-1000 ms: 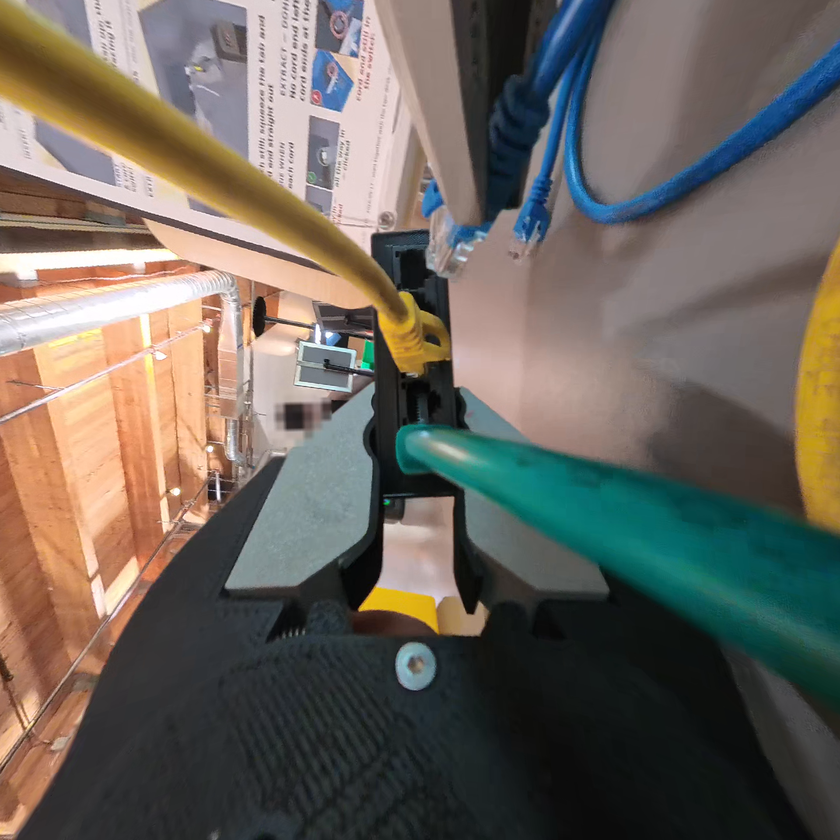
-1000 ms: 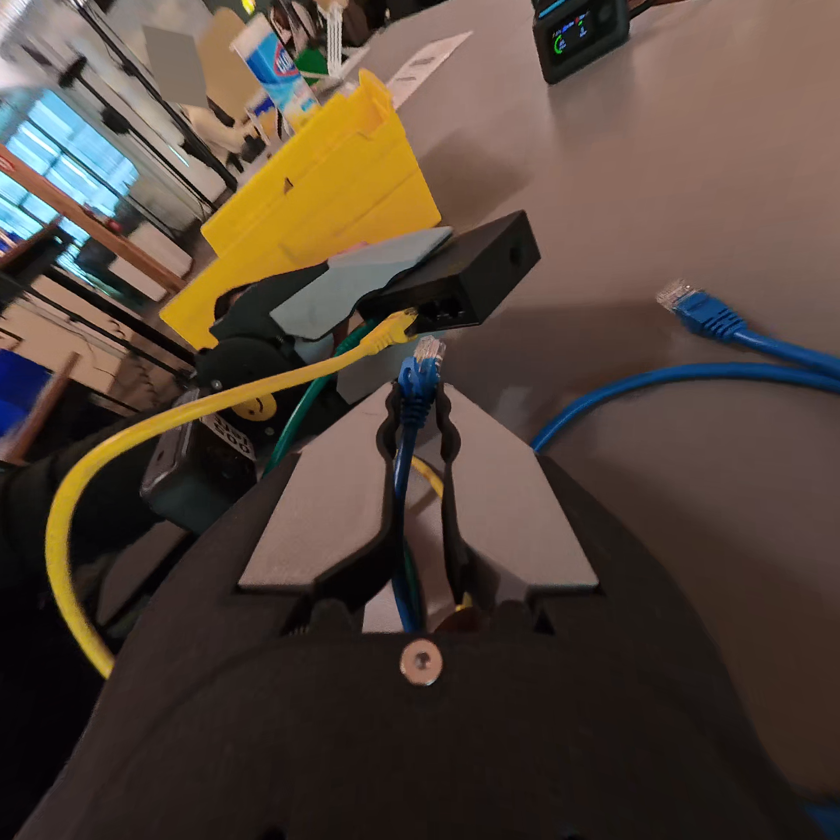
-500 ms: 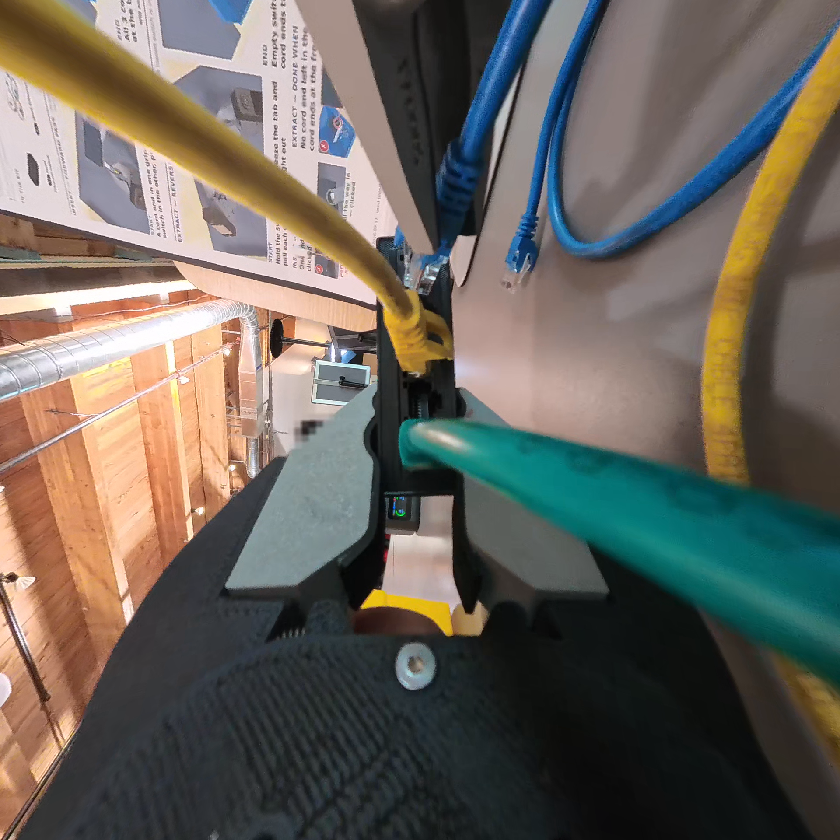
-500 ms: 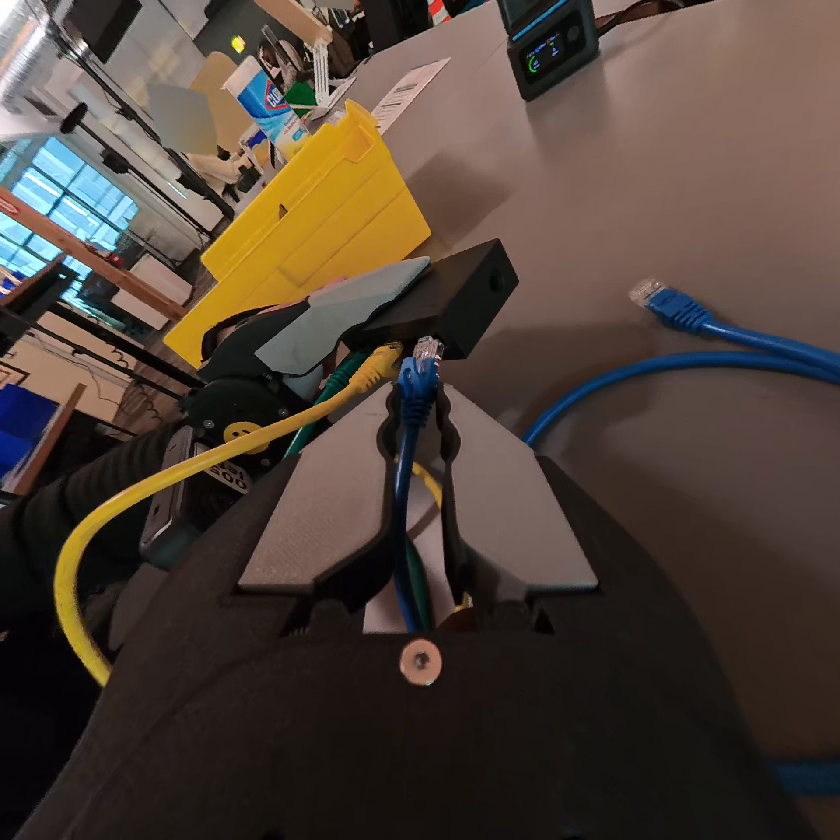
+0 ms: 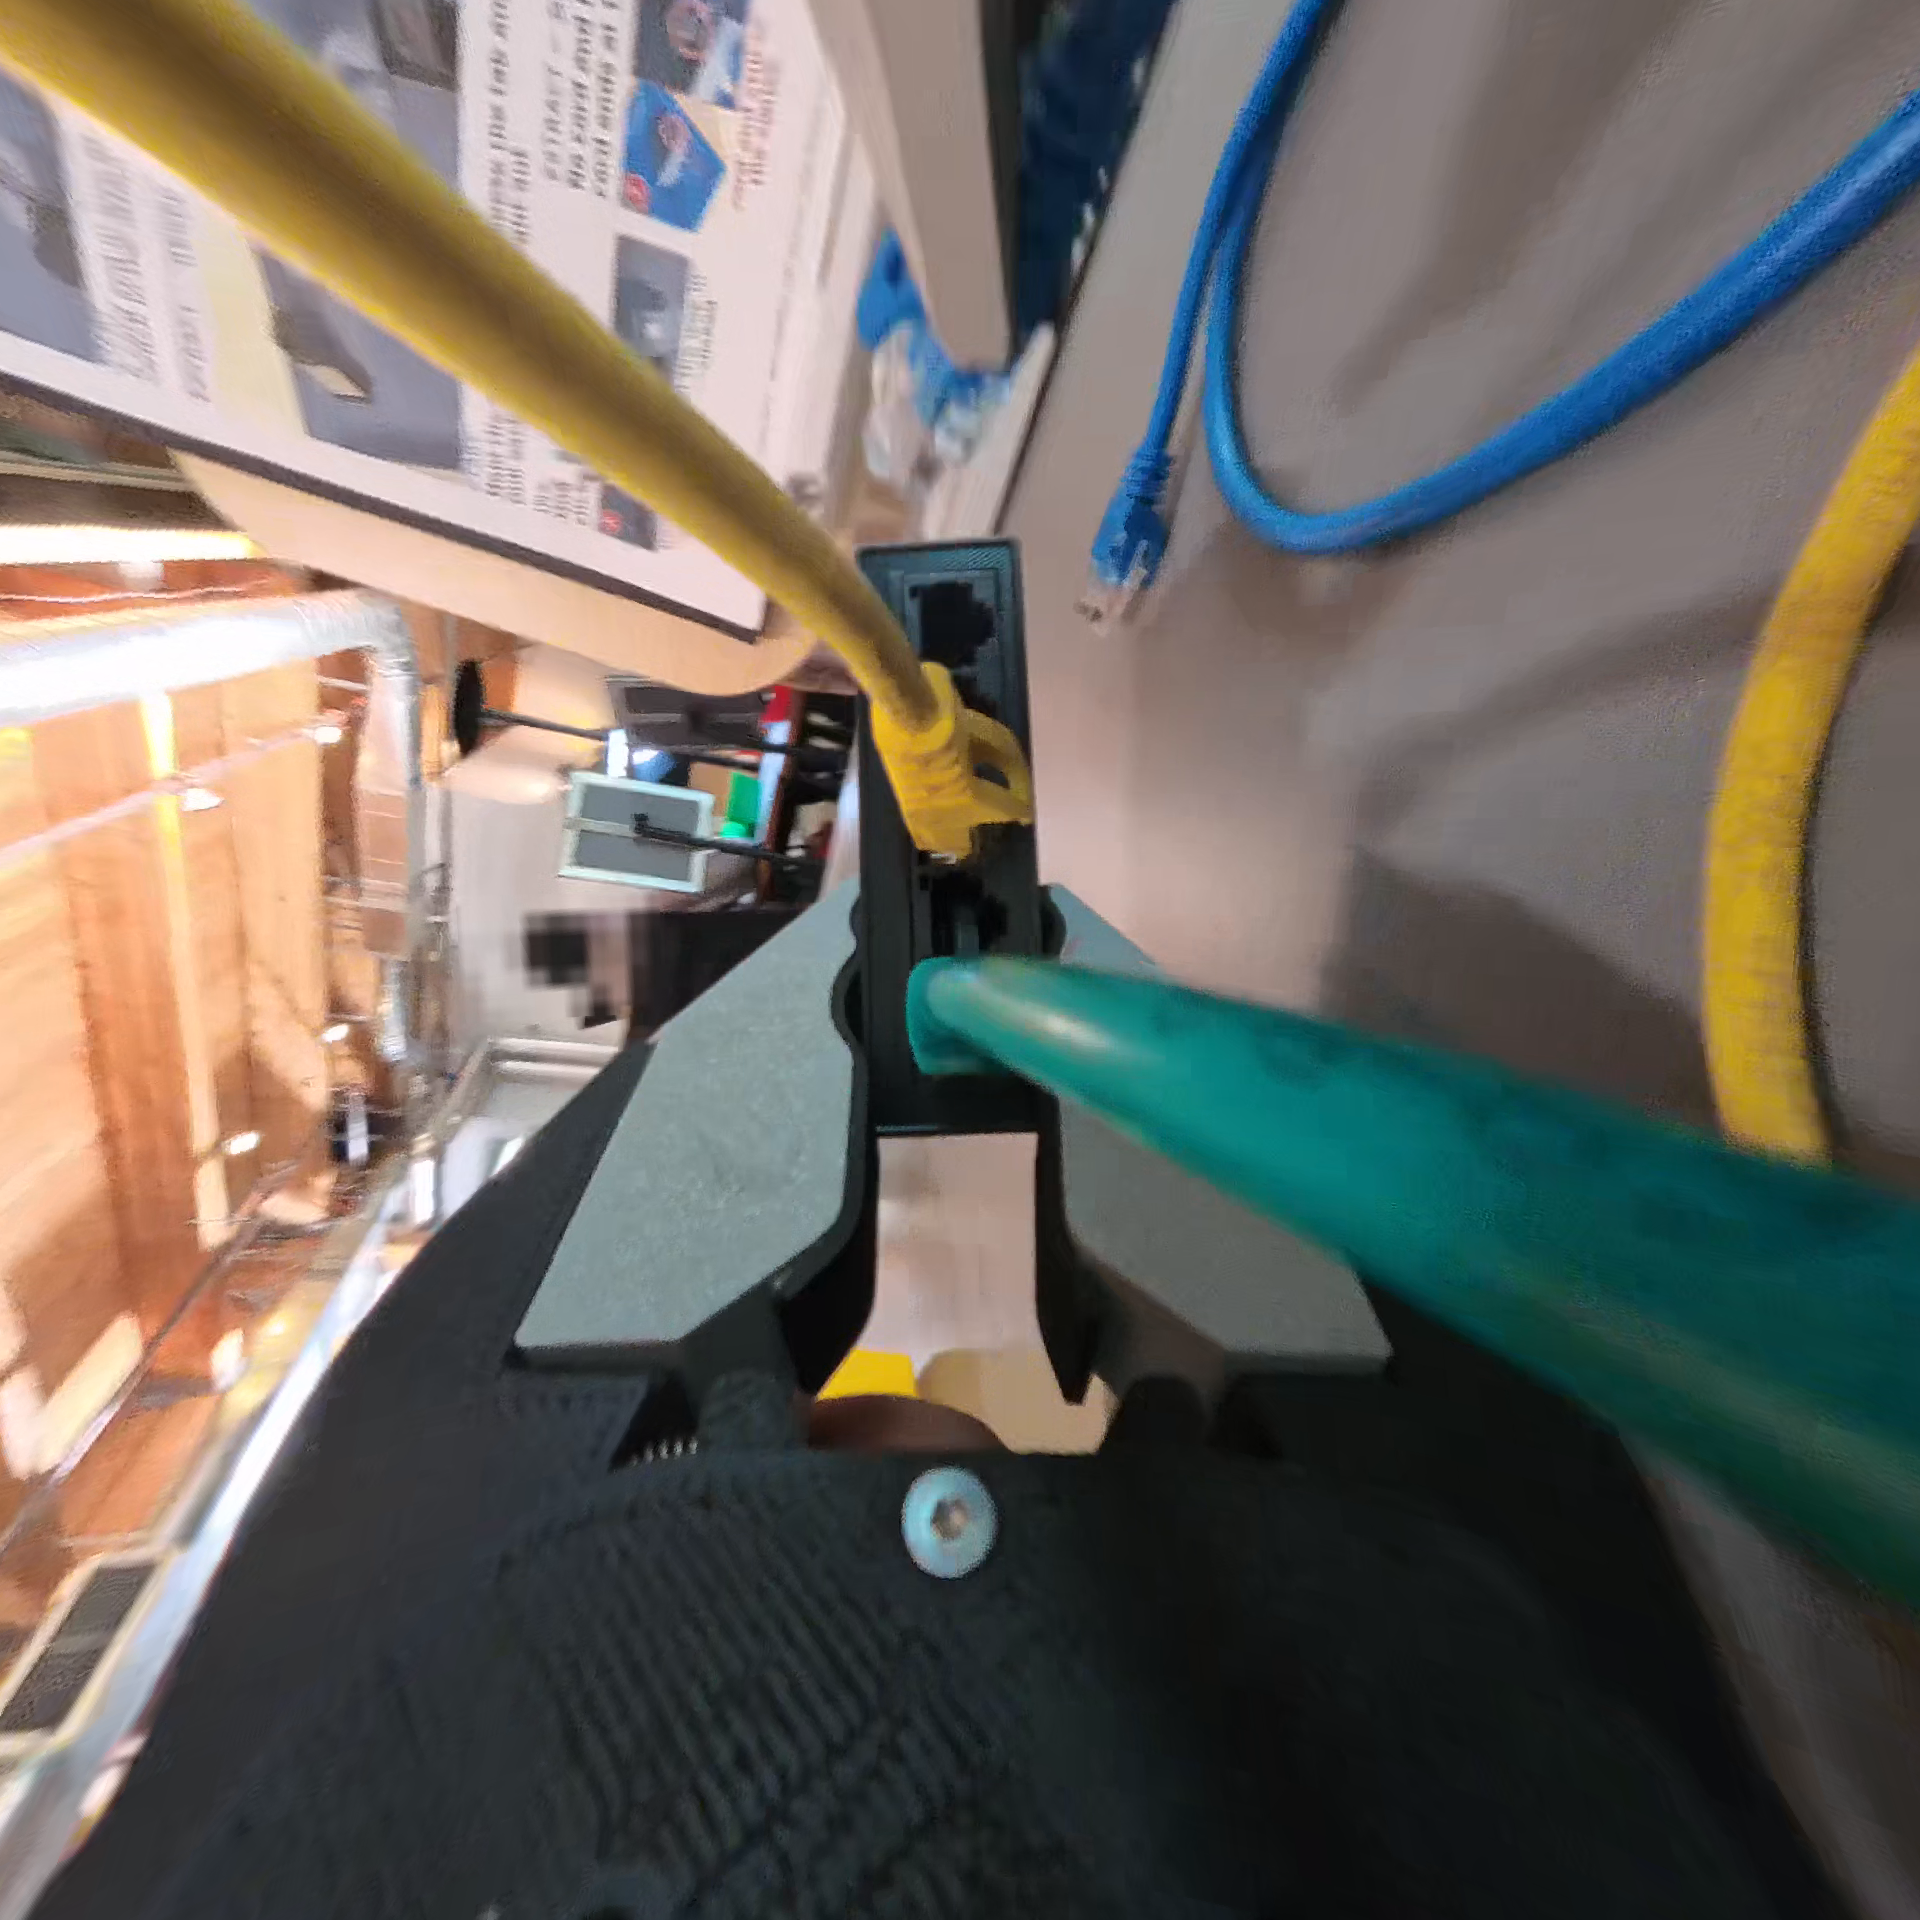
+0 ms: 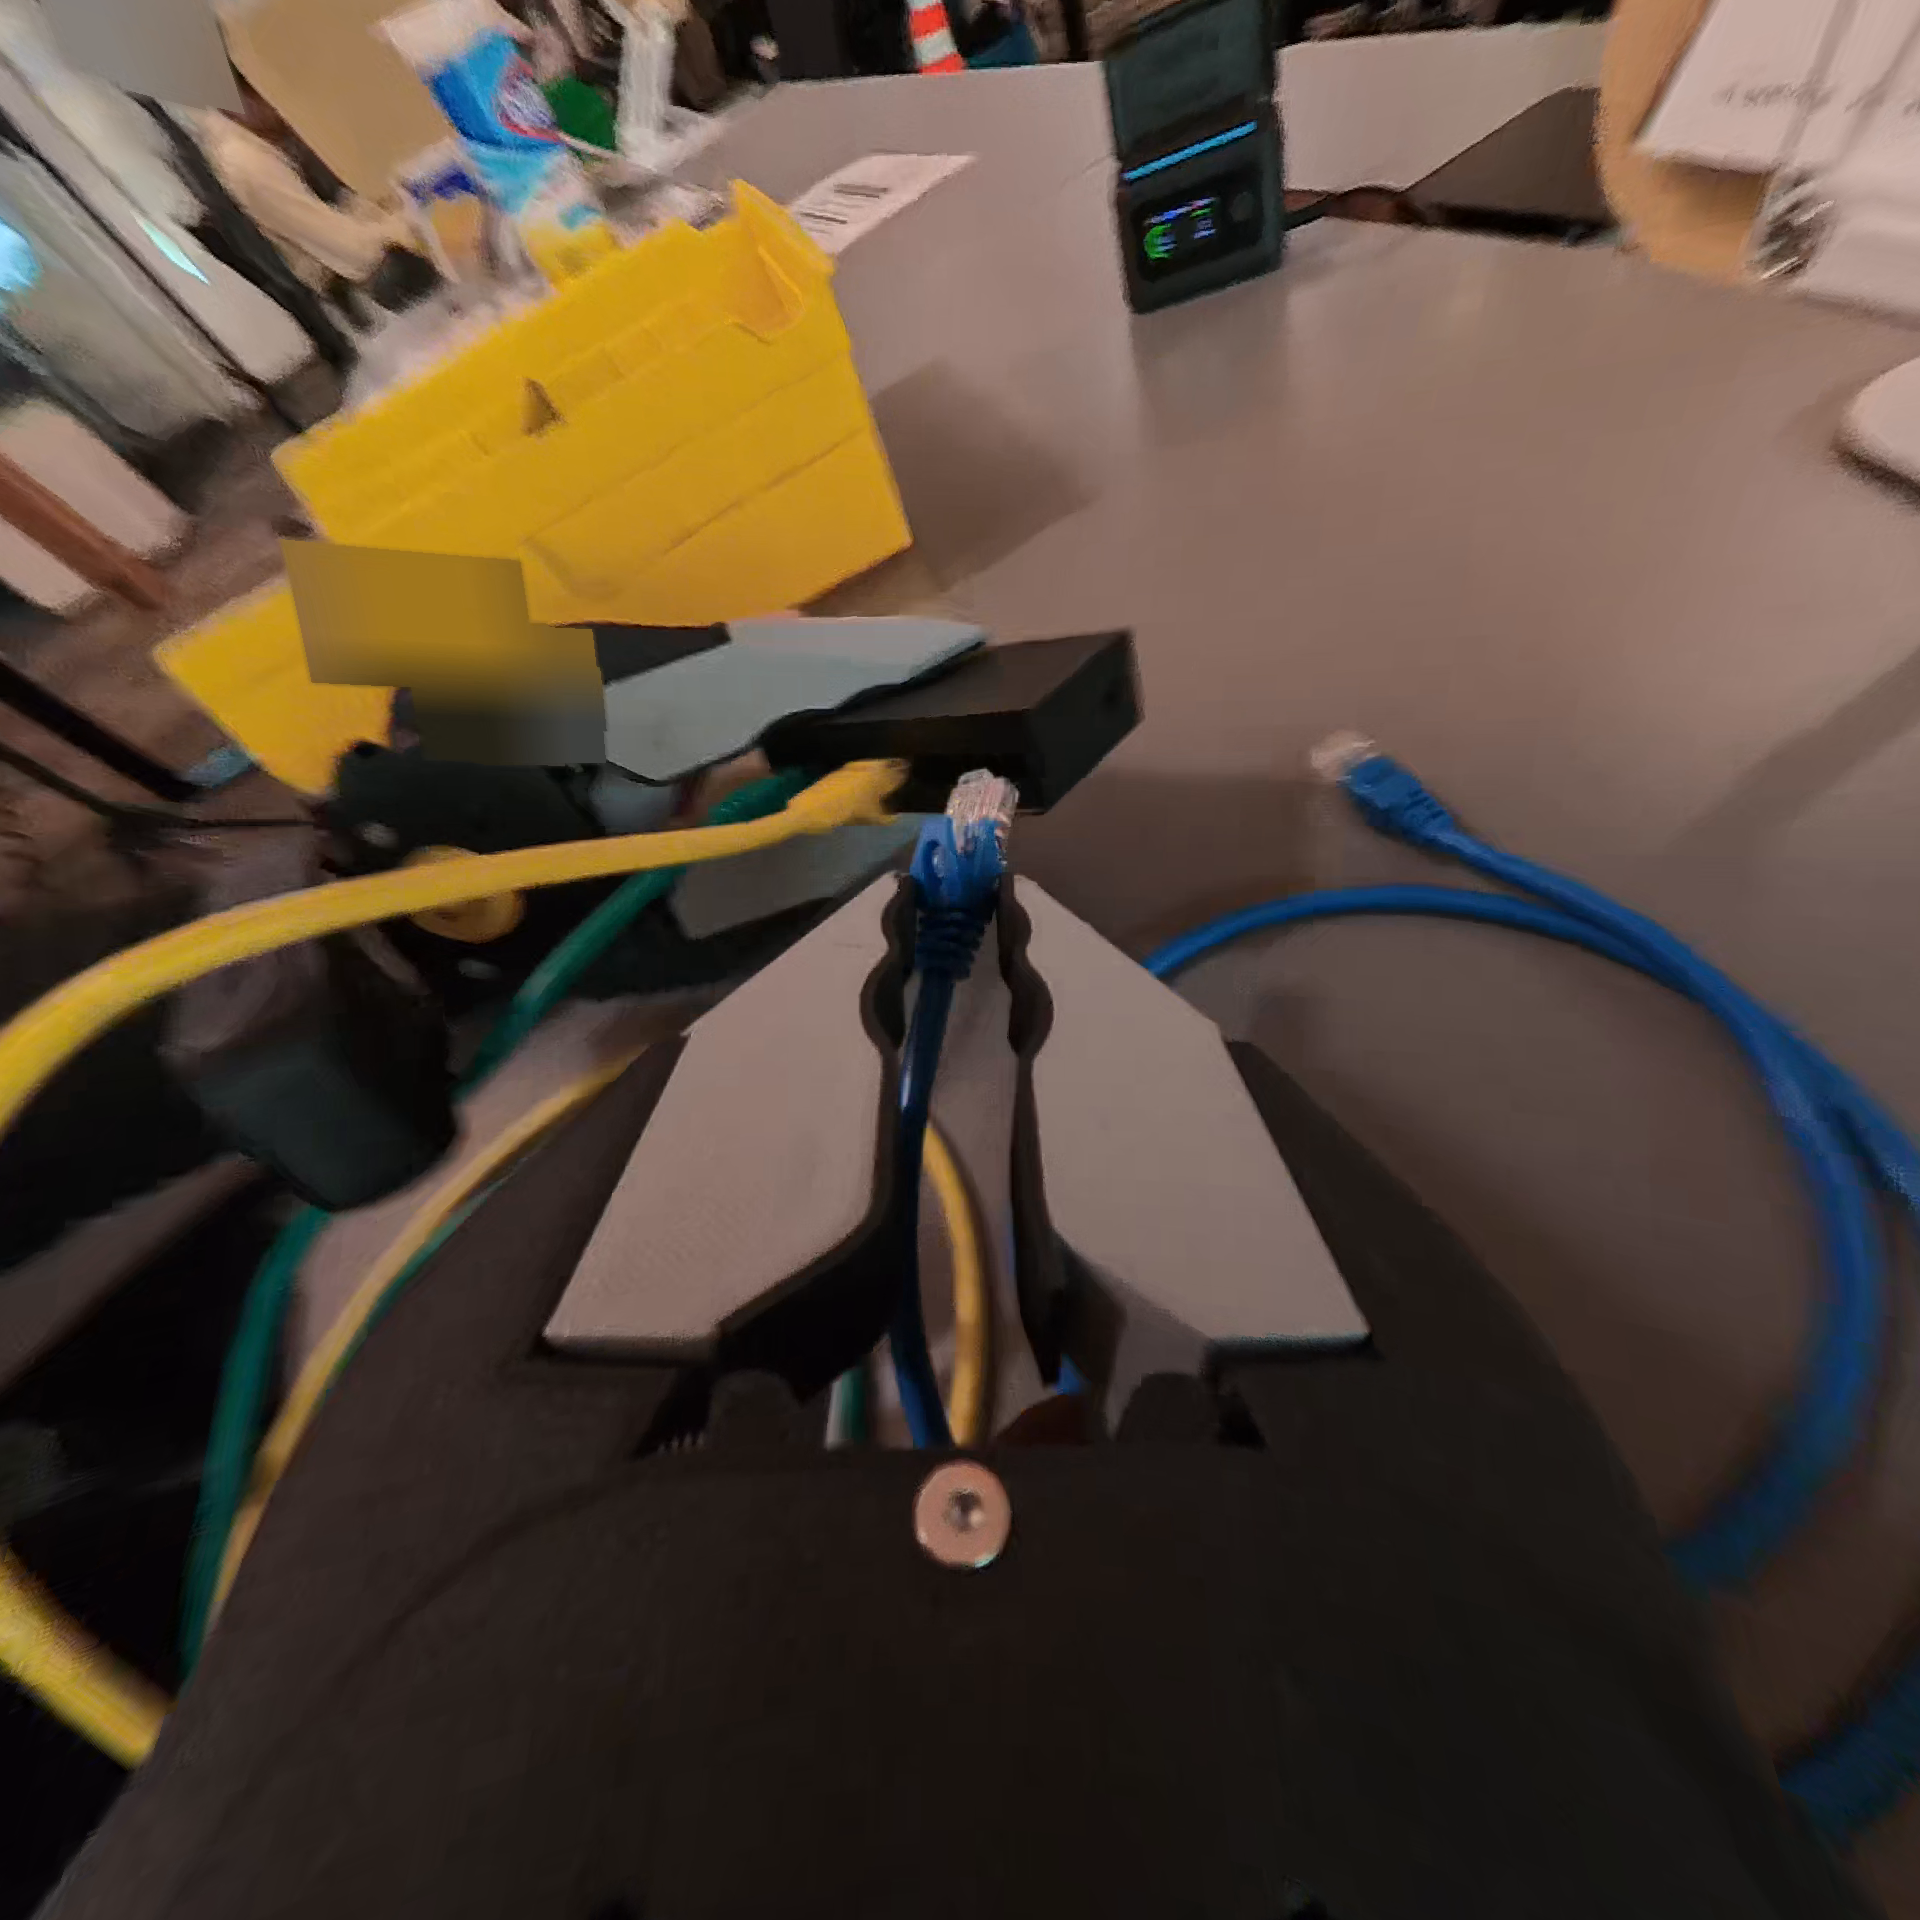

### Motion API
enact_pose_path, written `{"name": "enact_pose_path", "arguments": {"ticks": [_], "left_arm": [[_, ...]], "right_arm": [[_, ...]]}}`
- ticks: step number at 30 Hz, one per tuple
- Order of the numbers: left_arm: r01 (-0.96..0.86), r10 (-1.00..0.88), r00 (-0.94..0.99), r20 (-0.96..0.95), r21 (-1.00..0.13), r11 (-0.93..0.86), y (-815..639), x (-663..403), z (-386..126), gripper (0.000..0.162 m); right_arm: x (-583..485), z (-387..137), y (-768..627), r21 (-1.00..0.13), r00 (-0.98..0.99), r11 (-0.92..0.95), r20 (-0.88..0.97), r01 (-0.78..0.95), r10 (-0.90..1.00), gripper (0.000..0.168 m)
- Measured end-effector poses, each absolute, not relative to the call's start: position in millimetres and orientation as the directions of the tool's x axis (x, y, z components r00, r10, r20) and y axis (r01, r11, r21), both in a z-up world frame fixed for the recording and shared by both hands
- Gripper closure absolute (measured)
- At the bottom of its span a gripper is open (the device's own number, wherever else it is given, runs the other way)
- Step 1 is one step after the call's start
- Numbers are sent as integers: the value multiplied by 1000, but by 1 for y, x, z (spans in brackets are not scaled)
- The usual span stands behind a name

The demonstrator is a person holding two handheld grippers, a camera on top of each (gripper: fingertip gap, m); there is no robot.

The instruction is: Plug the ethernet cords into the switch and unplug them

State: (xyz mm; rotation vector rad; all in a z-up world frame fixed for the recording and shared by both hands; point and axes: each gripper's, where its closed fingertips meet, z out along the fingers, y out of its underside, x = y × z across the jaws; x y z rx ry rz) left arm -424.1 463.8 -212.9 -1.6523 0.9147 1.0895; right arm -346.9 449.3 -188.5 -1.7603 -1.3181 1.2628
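1. Left wrist view: left gripper (image 5: 951, 997) clamps the black switch (image 5: 951, 831), held on edge above the bench (image 5: 1455, 727). Yellow cord (image 5: 940, 779) and green cord (image 5: 1351, 1143) are plugged in. The light, rigid switch is best gripped across its flat faces. The upper ports, crowded 0.5 s ago, are now clear.

2. Right wrist view: right gripper (image 6: 951, 914) pinches the blue cord (image 6: 951, 883) at its stiff boot, the limp cable trailing behind. The plug has backed slightly off the switch (image 6: 1039, 707).

- The black switch (image 5: 948, 831) is clamped between grey finger pads, its port row facing the camera; the two end ports above the yellow plug are empty.
- The yellow cord (image 5: 935, 764) is plugged into a middle port.
- The green cord (image 5: 1351, 1122) enters the port just below it.
- A blue cord's plug (image 6: 961, 862) is pinched between fingers, its clear tip just before the switch's ports.
- A second blue plug (image 6: 1382, 790) lies loose on the table beside the switch.
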Motion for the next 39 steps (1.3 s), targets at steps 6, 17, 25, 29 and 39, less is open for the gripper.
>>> {"name": "enact_pose_path", "arguments": {"ticks": [6, 17, 25, 29, 39], "left_arm": [[-865, -164, 467, -869, -411, -287, 461, -422, -225, 135], [-868, -226, 461, -858, -384, -315, 455, -415, -235, 135], [-837, -290, 508, -811, -386, -388, 438, -404, -229, 97], [-809, -408, 568, -715, -393, -438, 421, -404, -221, 78], [-723, -544, 690, -477, -473, -503, 413, -371, -167, 85]], "right_arm": [[-335, -207, 470, -851, 107, 36, 108, 525, 988, 156], [-323, -176, 502, -775, 197, 407, 550, 484, 812, 156], [-320, -163, 499, -761, 189, 510, 613, 402, 767, 156], [-316, -157, 503, -792, 217, 486, 582, 371, 784, 156], [-312, -141, 494, -781, 214, 550, 615, 295, 759, 156]]}}
